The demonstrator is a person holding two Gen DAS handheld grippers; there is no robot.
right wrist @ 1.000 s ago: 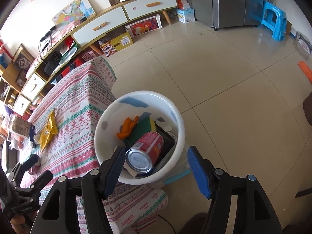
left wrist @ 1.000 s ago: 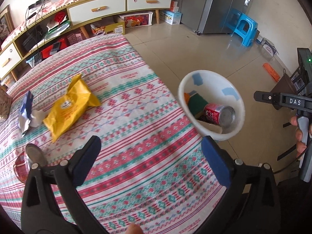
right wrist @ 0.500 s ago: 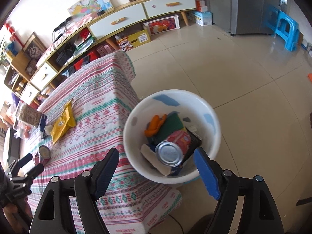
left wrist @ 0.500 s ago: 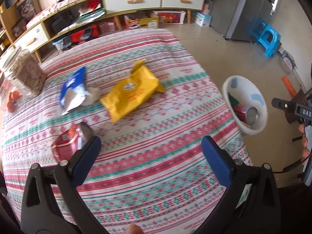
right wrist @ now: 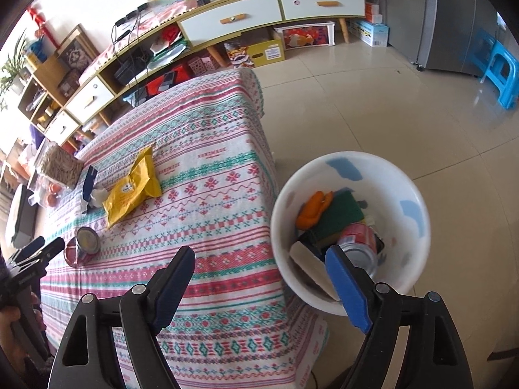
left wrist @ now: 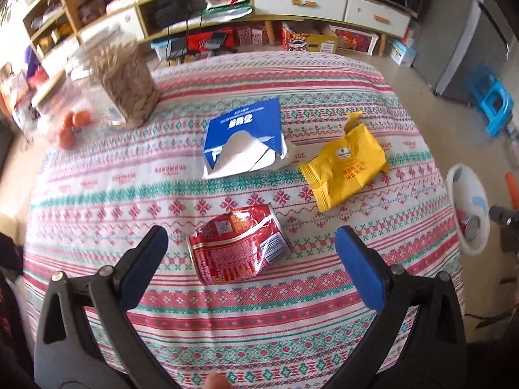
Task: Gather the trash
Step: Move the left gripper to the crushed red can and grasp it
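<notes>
A crushed red can [left wrist: 238, 248] lay on its side on the table, its thin metal dented and its label creased, between the 2 spread blue pads of the left gripper [left wrist: 249, 243], which touched nothing. At 1 o'clock from the can sat a yellow foil snack packet [left wrist: 345, 168] with crimped ends, glossy and puffed. At 12 o'clock lay a torn blue-and-white paper carton [left wrist: 243, 139], flattened, with a crumpled white tissue just beside its right edge. Farther back at 10 o'clock stood a clear jar of pale seeds [left wrist: 125, 79], blurred, with small orange fruits [left wrist: 69, 126] near it.

The tablecloth [left wrist: 129, 175] was a woven fabric, white with pink, red and teal bands of small geometric motifs, and it draped over the table's edge.

Off the table's right side stood a round white plastic bin [right wrist: 418, 249] with pale blue patches. Inside it were a red can [right wrist: 356, 236], a green scouring sponge [right wrist: 340, 215], an orange scrap and other bits. The right gripper [right wrist: 259, 285] hung over the table's edge and the bin's rim; its jaws had just been opening and stood wide apart, empty.

The floor was glossy beige tile. A long low cabinet with white drawers ran along the far wall, and a blue plastic stool stood at 2 o'clock.
</notes>
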